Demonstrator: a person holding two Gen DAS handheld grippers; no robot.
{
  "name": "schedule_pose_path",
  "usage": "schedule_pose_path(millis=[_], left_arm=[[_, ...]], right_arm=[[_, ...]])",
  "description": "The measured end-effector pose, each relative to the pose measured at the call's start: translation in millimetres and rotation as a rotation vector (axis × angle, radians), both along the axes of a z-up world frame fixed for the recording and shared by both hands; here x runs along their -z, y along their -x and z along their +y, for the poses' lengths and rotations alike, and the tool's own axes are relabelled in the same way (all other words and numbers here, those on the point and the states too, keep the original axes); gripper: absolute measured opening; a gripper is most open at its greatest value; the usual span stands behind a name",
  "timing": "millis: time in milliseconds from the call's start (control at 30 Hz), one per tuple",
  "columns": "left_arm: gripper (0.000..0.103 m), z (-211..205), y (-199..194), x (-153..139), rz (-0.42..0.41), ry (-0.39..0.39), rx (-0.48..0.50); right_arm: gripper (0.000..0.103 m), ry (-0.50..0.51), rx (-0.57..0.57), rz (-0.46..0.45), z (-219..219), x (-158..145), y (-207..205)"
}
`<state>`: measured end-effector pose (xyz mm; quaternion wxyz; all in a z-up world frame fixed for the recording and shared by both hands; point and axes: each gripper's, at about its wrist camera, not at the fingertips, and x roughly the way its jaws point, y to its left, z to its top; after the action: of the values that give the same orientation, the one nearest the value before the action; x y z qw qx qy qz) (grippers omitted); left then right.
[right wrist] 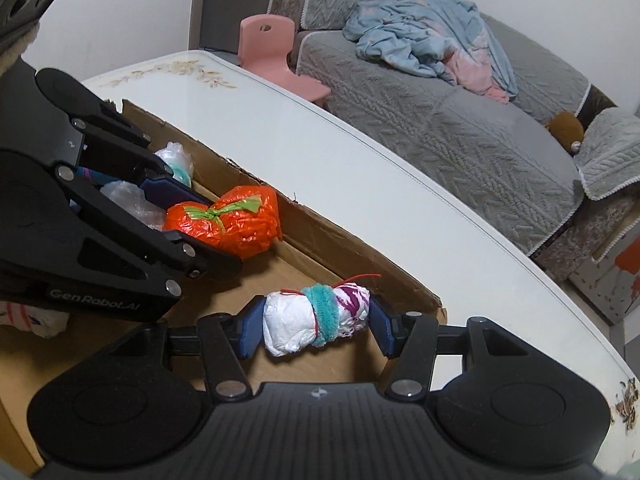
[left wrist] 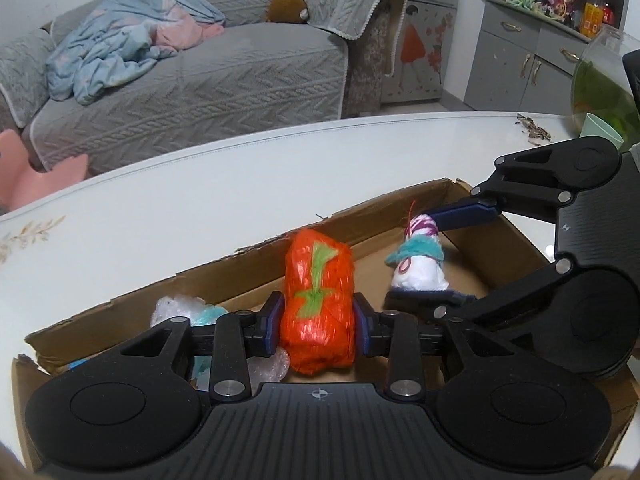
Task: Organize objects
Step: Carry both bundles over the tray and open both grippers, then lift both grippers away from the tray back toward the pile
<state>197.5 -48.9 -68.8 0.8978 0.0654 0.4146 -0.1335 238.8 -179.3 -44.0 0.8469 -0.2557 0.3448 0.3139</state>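
An orange plastic bundle (left wrist: 318,300) tied with a green strip stands upright inside a shallow cardboard box (left wrist: 240,264). My left gripper (left wrist: 318,320) is shut on it, a pad against each side. Just to its right, my right gripper (left wrist: 412,256) reaches into the same box. In the right wrist view, the right gripper (right wrist: 316,324) is shut on a white bundle (right wrist: 296,324) with a teal band and purple print, gripped end to end above the box floor (right wrist: 240,364). The left gripper (right wrist: 218,236) shows there at the left, around the orange bundle (right wrist: 236,220).
The box lies on a white table (left wrist: 200,200). A clear plastic bundle with teal inside (left wrist: 180,308) lies in the box's left corner. A fish bowl (left wrist: 600,80), a green cup (left wrist: 604,132) and seed husks (left wrist: 532,128) sit far right. A grey sofa (right wrist: 440,120) and pink chair (right wrist: 272,52) stand beyond.
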Motion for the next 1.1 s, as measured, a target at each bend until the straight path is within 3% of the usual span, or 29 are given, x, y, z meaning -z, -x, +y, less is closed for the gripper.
schedule_pose_path(millis=[133, 333, 1100], left_arm=[[0.062, 3, -1, -2, -0.008, 0.009, -0.028], [0.070, -3, 4, -10, -0.028, -0.012, -0.032], [0.077, 2, 29, -41, -0.081, -0.001, -0.039]], right_arm=[[0.055, 0.004, -0.003, 0.003, -3, 0, 0], [0.064, -0.002, -0.012, 0.010, -5, -2, 0], [0.071, -0.007, -0.022, -0.017, -4, -21, 7]])
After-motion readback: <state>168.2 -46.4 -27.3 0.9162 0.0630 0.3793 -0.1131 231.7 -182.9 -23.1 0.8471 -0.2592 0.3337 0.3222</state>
